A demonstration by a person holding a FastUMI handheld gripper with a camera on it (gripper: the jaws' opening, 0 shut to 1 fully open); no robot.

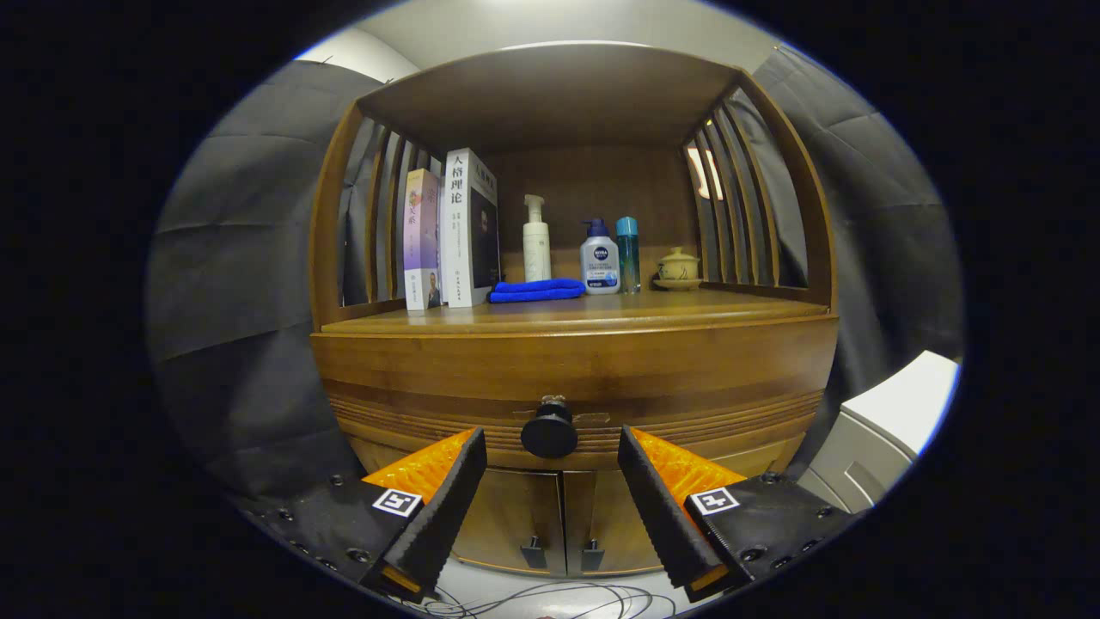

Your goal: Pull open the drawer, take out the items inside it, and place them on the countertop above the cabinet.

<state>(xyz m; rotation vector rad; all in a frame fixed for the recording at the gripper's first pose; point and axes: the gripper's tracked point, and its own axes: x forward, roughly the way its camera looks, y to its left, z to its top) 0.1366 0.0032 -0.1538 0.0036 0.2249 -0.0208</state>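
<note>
The gripper (552, 447) is standing with its fingers (447, 499) spread wide and holding nothing; their tips are flanking the round dark knob (549, 432) of the drawer (576, 391), which is lying just ahead and between them, without touching it. The drawer is sitting closed, so its contents are staying hidden. Below the fingers, loose cables (550, 597) are trailing across a pale floor, partly cut off. Under the drawer, two cabinet doors (563, 524) with small handles are meeting at the centre. Above it, the countertop (567, 311) is carrying, from one side to the other, upright books (451, 230), a folded blue cloth (537, 291), a white pump bottle (536, 241), a white-and-blue pump bottle (599, 258), a slim teal bottle (628, 255) and a small lidded ceramic pot (678, 268) on a saucer. Slatted wooden sides and a wooden top are enclosing this shelf. Dark cloth is hanging behind the cabinet, and a white appliance (894, 430), hard to identify, is showing beside it.
</note>
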